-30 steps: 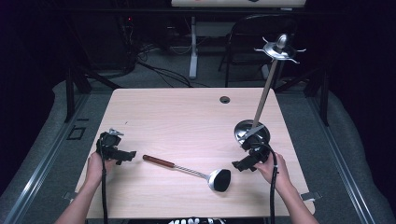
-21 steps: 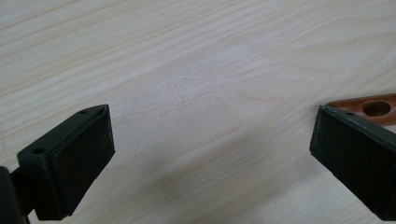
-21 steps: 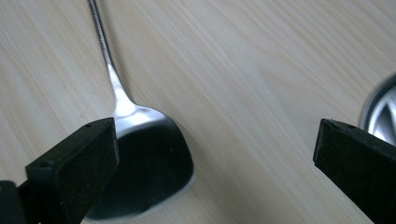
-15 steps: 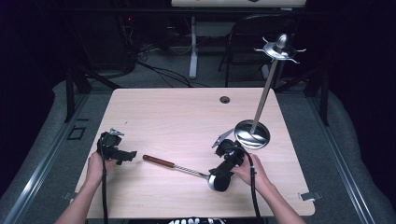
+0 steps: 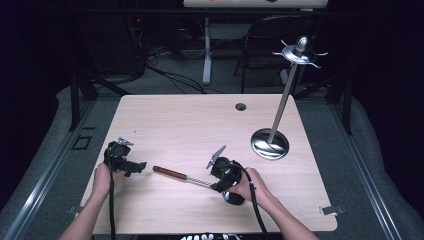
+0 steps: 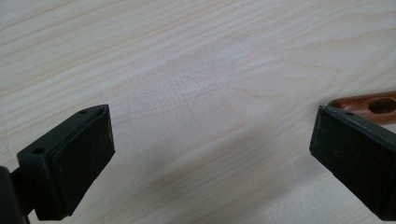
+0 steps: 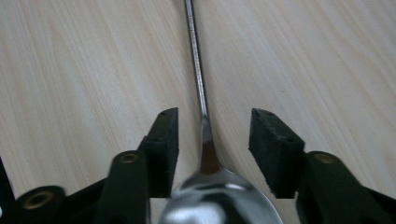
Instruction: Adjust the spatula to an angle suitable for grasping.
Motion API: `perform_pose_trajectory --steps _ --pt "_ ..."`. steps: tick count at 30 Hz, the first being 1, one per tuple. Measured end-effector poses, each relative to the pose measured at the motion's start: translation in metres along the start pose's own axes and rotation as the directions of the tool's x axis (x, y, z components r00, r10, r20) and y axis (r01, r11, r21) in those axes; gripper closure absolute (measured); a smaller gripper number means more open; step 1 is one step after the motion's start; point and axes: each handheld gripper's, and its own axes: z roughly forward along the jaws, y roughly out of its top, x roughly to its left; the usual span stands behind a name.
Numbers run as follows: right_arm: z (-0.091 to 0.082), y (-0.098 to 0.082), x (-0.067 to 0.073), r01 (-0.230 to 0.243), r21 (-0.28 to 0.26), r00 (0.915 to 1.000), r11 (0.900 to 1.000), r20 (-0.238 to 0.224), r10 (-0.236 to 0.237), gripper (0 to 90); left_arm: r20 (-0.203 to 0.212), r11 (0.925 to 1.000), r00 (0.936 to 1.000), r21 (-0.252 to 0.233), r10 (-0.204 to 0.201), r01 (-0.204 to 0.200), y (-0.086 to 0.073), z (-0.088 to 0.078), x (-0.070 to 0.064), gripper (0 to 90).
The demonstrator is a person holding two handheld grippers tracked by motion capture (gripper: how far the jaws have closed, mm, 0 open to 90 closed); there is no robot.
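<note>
Right gripper [image 7: 212,149] low over the ladle [image 7: 205,154], jaws just been closing, now partly closed and straddling the thin steel neck where it meets the bowl, pads not yet touching it. Ladle flat on the wooden table [image 5: 190,120], near the front edge, brown handle [image 5: 170,173] pointing toward the left gripper [image 6: 212,158]. That one wide open, holding nothing, handle tip just beside one pad. Steel stand [image 5: 270,144] well apart, upright.

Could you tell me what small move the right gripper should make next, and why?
Probably close the jaws the rest of the way. The right gripper straddles the ladle at its neck; its jaws have just been closing, yet gaps remain on both sides of the stem, so nothing is gripped.
</note>
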Motion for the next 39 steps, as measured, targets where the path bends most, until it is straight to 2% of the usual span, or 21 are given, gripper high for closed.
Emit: perform_pose_trajectory --steps 3,6,12,15,29,39 --pt "0.008 0.005 0.004 0.029 0.018 0.9995 0.999 0.015 -0.029 65.4 0.0 1.0 1.0 0.002 0.005 -0.005 0.0 0.0 0.0 0.0" --pt "0.014 0.009 0.006 0.037 0.041 0.9986 0.998 0.036 -0.039 70.2 0.0 1.0 1.0 0.003 0.007 -0.007 0.0 0.0 -0.001 0.0" --pt "0.022 0.007 0.01 0.079 0.067 0.996 0.995 0.036 -0.082 76.6 0.0 0.9999 0.9999 0.005 0.016 -0.016 0.0 -0.001 -0.001 0.0" --pt "0.023 0.007 0.012 0.103 0.067 0.9922 0.992 0.064 -0.107 82.5 -0.001 0.9998 0.9998 0.004 0.019 -0.019 0.0 -0.001 -0.001 0.0" --pt "0.021 0.003 0.01 0.117 0.09 0.9905 0.989 0.062 -0.122 83.4 0.002 0.9997 0.9997 0.002 0.023 -0.023 0.0 -0.002 -0.001 0.0" --pt "0.016 -0.005 0.005 0.098 0.099 0.9927 0.99 0.06 -0.105 83.4 -0.002 0.9998 0.9998 -0.001 0.022 -0.022 0.0 -0.002 -0.001 0.0"
